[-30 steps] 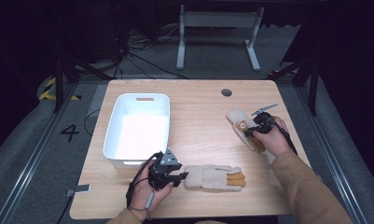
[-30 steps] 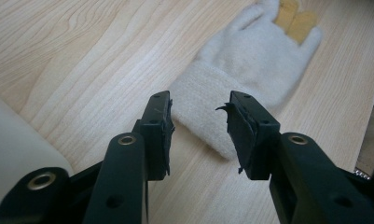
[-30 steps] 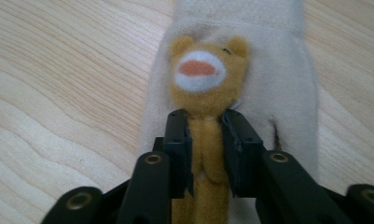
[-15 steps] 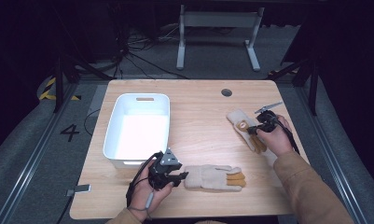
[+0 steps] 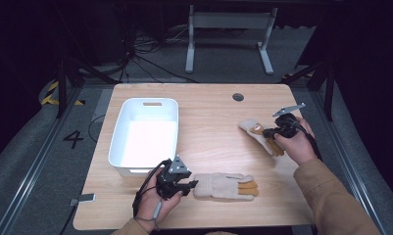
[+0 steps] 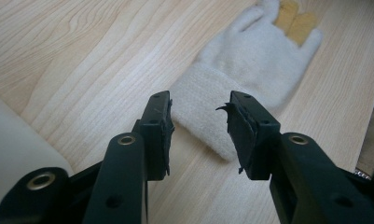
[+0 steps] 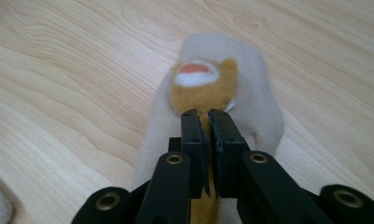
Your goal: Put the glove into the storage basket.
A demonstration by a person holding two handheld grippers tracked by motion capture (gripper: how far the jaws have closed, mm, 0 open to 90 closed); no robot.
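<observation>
- Pale wood counter on a dark grey floor, with cables and a metal stand behind it; I read the scene from the near edge outward.
- Nearest, my left gripper sits low at the front edge, fingers spread apart either side of the knitted cuff of the cream glove. The pads stand clear of the cuff; nothing is gripped.
- That cream glove lies flat just right of the left gripper, tan-patched fingertips pointing right.
- Farther right, my right gripper has just been closing; its fingers are now pinched on the fabric of the second glove, at the tan patch.
- The second glove rests on the counter, well apart from the first.
- Behind the left gripper stands the white bin, apparently holding nothing.
- Judgement: the step in hand is picking up both gloves. Next, the left fingers must close on the cuff, then both lift toward the bin.
</observation>
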